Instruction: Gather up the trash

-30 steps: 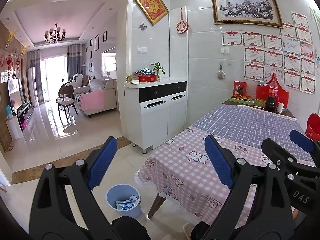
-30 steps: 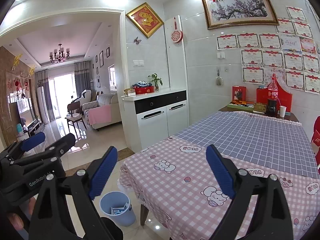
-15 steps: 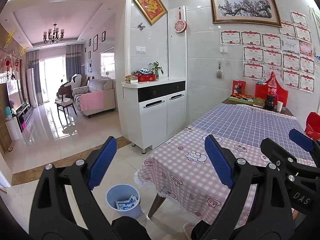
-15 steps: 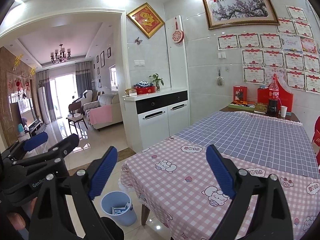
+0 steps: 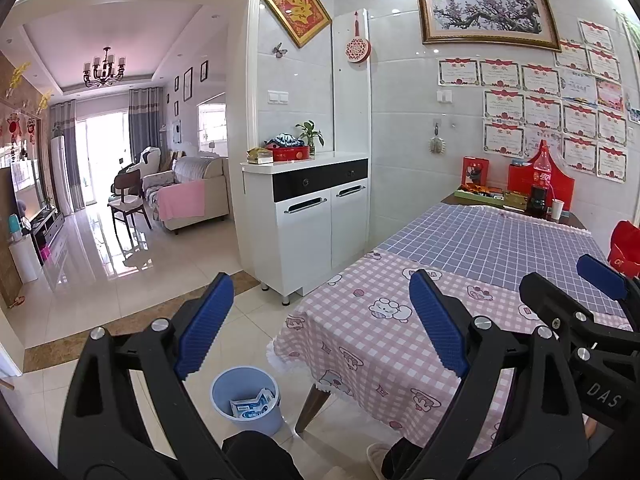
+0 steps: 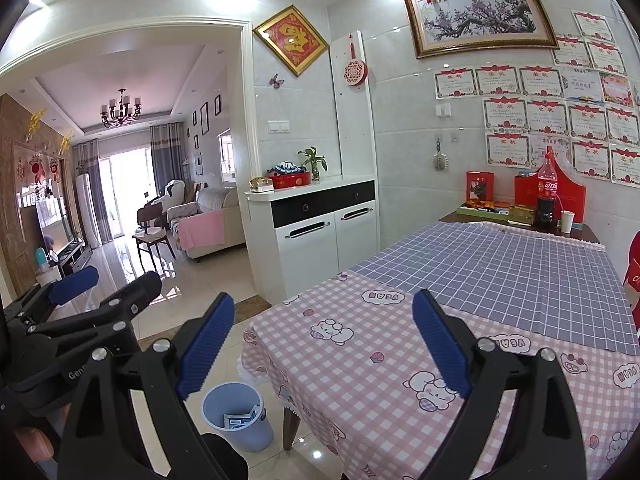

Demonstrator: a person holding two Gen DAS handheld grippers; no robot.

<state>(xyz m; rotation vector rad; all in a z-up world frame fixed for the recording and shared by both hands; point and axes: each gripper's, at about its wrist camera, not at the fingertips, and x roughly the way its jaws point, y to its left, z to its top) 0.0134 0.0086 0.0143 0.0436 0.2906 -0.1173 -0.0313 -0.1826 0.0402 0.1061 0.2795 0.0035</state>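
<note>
Two hand-held grippers hang side by side at the near end of a dining surface draped in a pink checked cloth with cartoon prints, which gives way farther back to a blue-grey grid cloth. The left gripper has its blue-padded fingers spread wide with nothing between them; the right gripper is likewise spread and empty, and its black frame and one blue pad edge into the left camera's view at the right.

On the tiled floor, just beside the wooden leg at the surface's near left corner, stands a pale blue waste bin. A crumpled blue-and-white carton lies inside it, leaning against the wall of the bin.

The cloth in front of both grippers is bare. At the far end, against the tiled wall, stand a cola bottle, a white paper cup just beside it and some red boxes. A white sideboard stands to the left of the surface, with the sitting room open beyond it.
</note>
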